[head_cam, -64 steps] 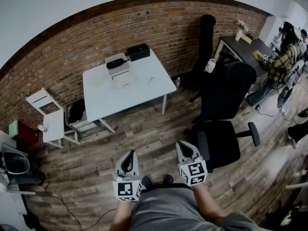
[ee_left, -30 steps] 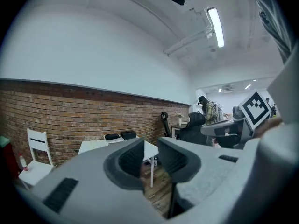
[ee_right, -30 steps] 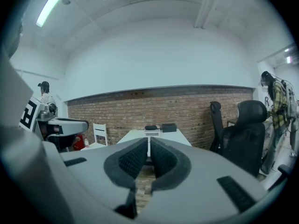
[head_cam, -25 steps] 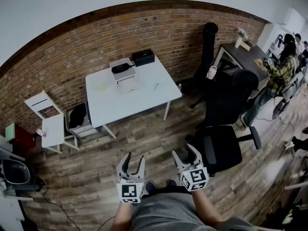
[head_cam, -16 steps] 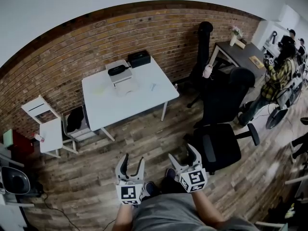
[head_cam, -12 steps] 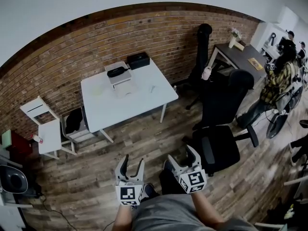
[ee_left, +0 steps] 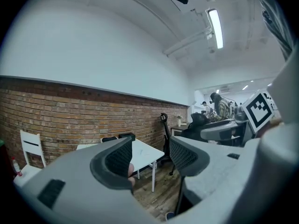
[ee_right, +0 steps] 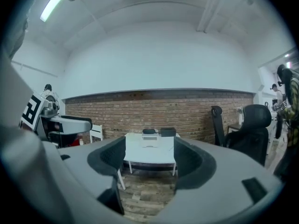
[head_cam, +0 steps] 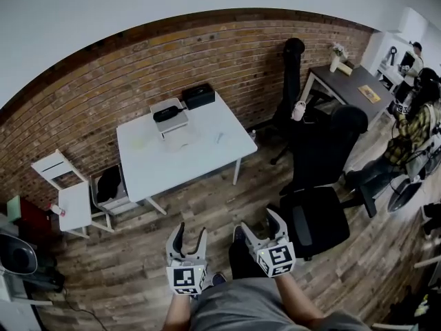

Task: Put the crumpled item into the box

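**Foreground.** At the lower edge, the wearer's grey-clad lap is seen, and both tools are held out level above the wooden floor. The left tool is shown with its jaws spread wide, having just been opening. Nothing lies between them, and only the distant room is framed in the gap. The right tool is likewise shown with its jaws apart and nothing between them. Its jaws have just been drawn slightly closer after a wide opening. The two tools are held side by side, near each other but not touching.

**Middle ground.** A black office chair stands to the right of the tools. The white tabletop stands well apart from both tools, across the open floor.

**Task objects.** The crumpled item is seen as a pale shape, too small for detail, on the tabletop just in front of the white box. A dark object rests on top of that box. A black case is placed beside the white box, toward the wall.

**Background.** A white chair stands left of the tabletop, and the brick wall runs behind it. A dark desk and a standing person are seen at the far right.
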{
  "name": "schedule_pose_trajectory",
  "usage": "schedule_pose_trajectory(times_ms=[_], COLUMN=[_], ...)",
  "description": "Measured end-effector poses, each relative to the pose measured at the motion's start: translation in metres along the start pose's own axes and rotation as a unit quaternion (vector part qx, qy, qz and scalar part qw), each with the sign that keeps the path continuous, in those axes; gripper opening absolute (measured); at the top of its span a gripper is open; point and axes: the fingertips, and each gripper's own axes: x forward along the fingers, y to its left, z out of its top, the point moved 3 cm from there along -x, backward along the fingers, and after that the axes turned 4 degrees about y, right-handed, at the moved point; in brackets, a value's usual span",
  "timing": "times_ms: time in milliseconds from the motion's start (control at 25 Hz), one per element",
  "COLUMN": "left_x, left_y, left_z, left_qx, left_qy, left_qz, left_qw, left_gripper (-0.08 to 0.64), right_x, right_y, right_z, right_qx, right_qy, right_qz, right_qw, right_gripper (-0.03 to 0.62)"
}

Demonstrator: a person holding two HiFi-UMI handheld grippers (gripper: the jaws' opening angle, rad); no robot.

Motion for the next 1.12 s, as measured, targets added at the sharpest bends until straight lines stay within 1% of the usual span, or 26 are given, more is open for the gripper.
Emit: schedule_pose_trajectory(times_ms=[120,280,400,560,760,920,1120], left_x=[0.017,0.039,0.057,0.084,0.129,0.165,0.212], left_y=[-0.002,-0.001,0.005,0.014,0.027,0.034,0.043], left_z=[0.008,0.004,0.004,-0.001,0.004,0.003,0.019], left_qx=[0.005,0.009,0.006,0.000,-0.002,-0.007,-0.008], left_qy=[-0.003,0.010,0.017,0.034,0.034,0.046,0.060], left_qz=[-0.002,-0.013,-0.009,0.002,0.005,0.012,0.026], left_qw=[1.0000,0.9998,0.9998,0.9994,0.9994,0.9988,0.9978], left_gripper=[0.238,0.238,0.238,0.238,0.238,0.238,0.238], right_x=[0.012,0.032,0.050,0.075,0.117,0.153,0.201], right_y=[-0.016,-0.030,-0.039,-0.057,-0.082,-0.103,-0.128], right_z=[0.003,0.004,0.003,0.000,0.000,0.000,0.014], right_qx=[0.001,0.014,0.020,0.026,0.037,0.044,0.043], right_qy=[-0.004,0.002,0.007,0.025,0.034,0.043,0.047], right_qz=[0.000,0.000,0.003,0.008,0.014,0.031,0.056], right_qw=[1.000,1.000,1.000,0.999,0.999,0.998,0.996], right_gripper=[0.323,0.318,0.315,0.312,0.307,0.302,0.296])
